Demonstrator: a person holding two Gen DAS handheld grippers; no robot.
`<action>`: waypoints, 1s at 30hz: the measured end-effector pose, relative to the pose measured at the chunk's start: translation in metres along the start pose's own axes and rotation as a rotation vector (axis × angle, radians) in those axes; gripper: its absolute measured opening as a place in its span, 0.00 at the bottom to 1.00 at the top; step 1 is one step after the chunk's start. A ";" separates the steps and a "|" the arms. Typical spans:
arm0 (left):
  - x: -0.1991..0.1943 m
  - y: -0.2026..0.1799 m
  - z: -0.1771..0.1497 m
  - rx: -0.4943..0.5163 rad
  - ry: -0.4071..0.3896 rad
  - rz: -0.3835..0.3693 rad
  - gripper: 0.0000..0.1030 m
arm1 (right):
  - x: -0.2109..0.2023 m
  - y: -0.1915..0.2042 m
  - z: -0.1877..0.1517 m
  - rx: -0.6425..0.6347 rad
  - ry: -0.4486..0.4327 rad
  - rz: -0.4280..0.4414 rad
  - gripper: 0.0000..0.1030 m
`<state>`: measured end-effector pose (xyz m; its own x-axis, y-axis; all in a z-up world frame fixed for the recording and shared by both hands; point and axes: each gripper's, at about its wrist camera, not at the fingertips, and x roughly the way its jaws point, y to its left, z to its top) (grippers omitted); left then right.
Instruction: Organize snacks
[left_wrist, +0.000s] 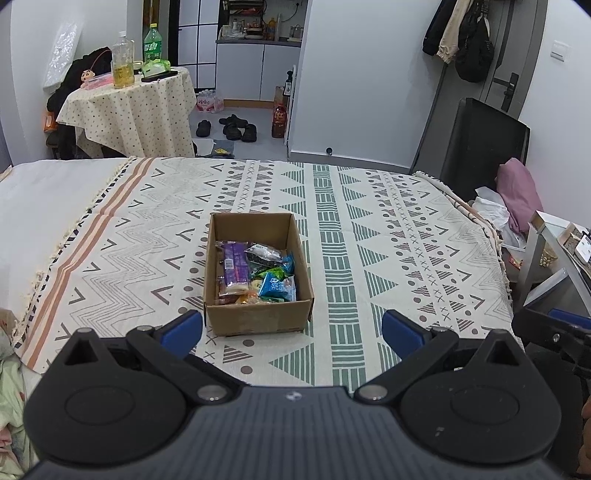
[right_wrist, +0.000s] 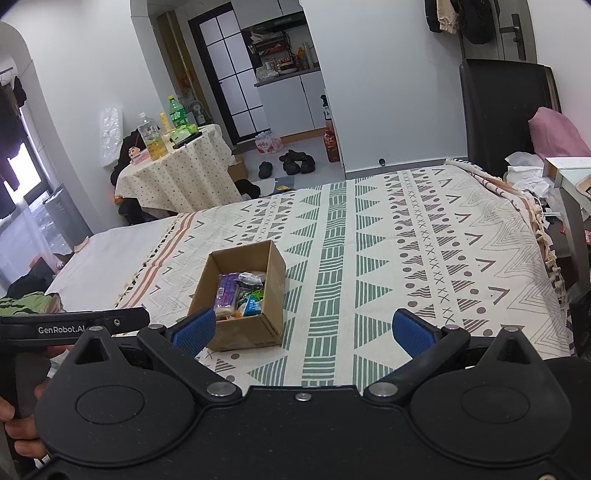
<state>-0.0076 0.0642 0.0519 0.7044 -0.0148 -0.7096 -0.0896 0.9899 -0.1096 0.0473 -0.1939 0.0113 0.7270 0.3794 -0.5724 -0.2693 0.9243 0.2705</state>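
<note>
Both grippers, left gripper (left_wrist: 291, 328) and right gripper (right_wrist: 304, 330), hover with jaws wide apart and hold nothing. Just beyond them a cardboard box (left_wrist: 255, 320) sits on the patterned blanket (left_wrist: 369, 229), packed with snacks (left_wrist: 255, 271); individual wrappers are hard to identify, perhaps biscuits.

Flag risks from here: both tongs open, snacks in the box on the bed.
1. The cardboard box sits on a soft patterned blanket; pressing in may tip or slide it.
2. Snack packets are piled and overlapping, so one grab may drag a neighbour out.
3. The left tongs and right tongs, both open and empty, face the same box and could collide.
</note>
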 end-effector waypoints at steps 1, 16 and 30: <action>0.000 0.000 0.000 -0.001 0.000 0.000 1.00 | 0.000 0.000 0.000 0.001 0.001 0.000 1.00; 0.000 -0.010 0.004 0.031 -0.004 -0.007 1.00 | -0.004 -0.003 0.003 0.009 -0.007 -0.014 1.00; -0.002 -0.007 0.006 0.027 -0.001 -0.003 1.00 | -0.003 -0.001 0.006 0.000 -0.003 -0.011 1.00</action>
<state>-0.0042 0.0586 0.0588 0.7054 -0.0174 -0.7086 -0.0687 0.9933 -0.0928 0.0486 -0.1962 0.0175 0.7315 0.3689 -0.5734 -0.2610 0.9284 0.2644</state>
